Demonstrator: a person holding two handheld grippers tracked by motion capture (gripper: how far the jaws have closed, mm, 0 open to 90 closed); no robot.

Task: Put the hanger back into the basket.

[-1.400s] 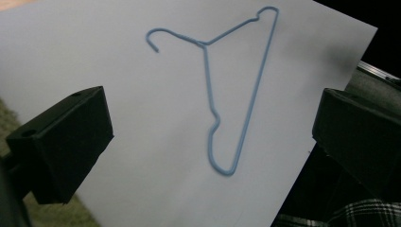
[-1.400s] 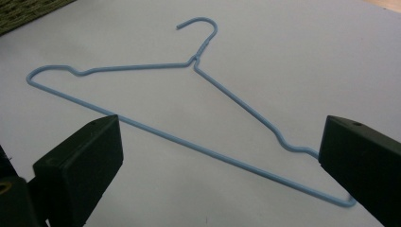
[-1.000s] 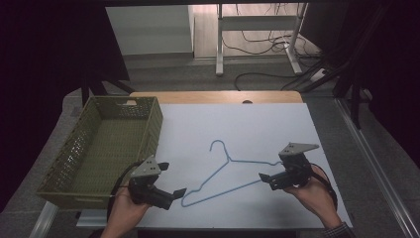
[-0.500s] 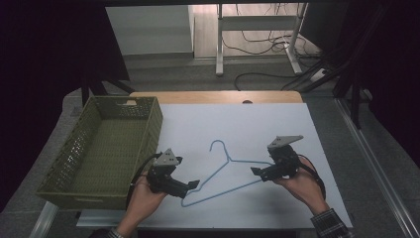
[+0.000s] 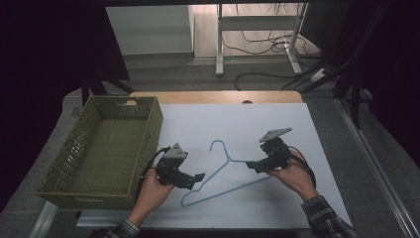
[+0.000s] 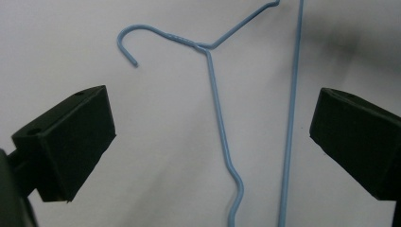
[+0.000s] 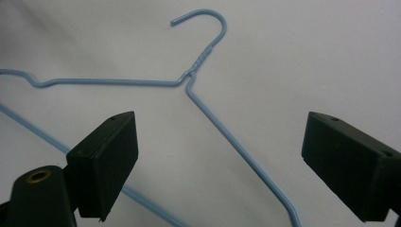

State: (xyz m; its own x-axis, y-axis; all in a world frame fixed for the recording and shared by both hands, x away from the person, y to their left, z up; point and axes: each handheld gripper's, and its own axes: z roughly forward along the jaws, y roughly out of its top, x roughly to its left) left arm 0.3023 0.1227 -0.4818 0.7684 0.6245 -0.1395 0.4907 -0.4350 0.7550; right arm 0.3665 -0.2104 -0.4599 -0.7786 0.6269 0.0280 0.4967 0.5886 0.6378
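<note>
A blue wire hanger (image 5: pixel 230 159) lies flat on the white tabletop, hook pointing away from me. My left gripper (image 5: pixel 198 177) sits low at the hanger's left end with its jaws wide apart. In the left gripper view (image 6: pixel 213 123), the hanger's (image 6: pixel 218 123) arm and bottom bar run between the jaws untouched. My right gripper (image 5: pixel 250 165) is at the hanger's right arm. Its jaws have just been closing a little but still stand wide. In the right gripper view (image 7: pixel 224 142), the hanger's (image 7: pixel 222 130) sloping arm passes between them without contact.
An olive green slatted basket (image 5: pixel 147 148) stands to the left of the hanger, close beside my left hand. The white surface (image 5: pixel 277 119) extends beyond the hanger to a wooden table edge (image 5: pixel 213 96). Desk legs and cables lie on the floor farther back.
Both hands have come inward and slightly forward to the hanger. The left gripper moved right to its left end, and the right gripper moved left onto its right arm.
</note>
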